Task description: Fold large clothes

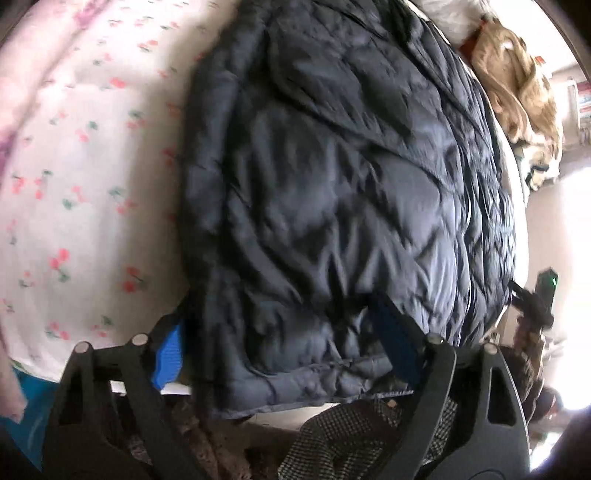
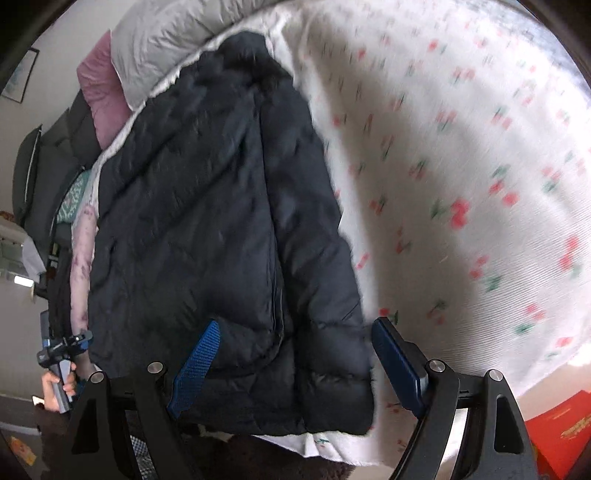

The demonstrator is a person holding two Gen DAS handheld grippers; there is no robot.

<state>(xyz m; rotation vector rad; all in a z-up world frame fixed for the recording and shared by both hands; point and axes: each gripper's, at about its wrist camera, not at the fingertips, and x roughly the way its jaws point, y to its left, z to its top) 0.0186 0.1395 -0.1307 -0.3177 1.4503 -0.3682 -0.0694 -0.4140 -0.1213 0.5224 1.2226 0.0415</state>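
Note:
A dark navy quilted puffer jacket [image 1: 347, 177] lies on a bed with a white cherry-print sheet [image 1: 81, 155]. My left gripper [image 1: 284, 350] is open, its blue pads either side of the jacket's near hem, which lies between them. In the right wrist view the same jacket [image 2: 221, 221] lies lengthwise, sleeve folded along its right side. My right gripper [image 2: 295, 365] is open, straddling the near hem. The other gripper shows small at the far left [image 2: 62, 350] and, in the left view, at the far right [image 1: 535, 299].
A tan fluffy garment [image 1: 517, 85] lies beyond the jacket at the bed's far right. A grey quilt [image 2: 166, 33] and pink pillow [image 2: 103, 96] lie at the head of the bed. A red box [image 2: 561, 432] sits on the floor at right. A checked garment [image 1: 351, 432] hangs below the bed edge.

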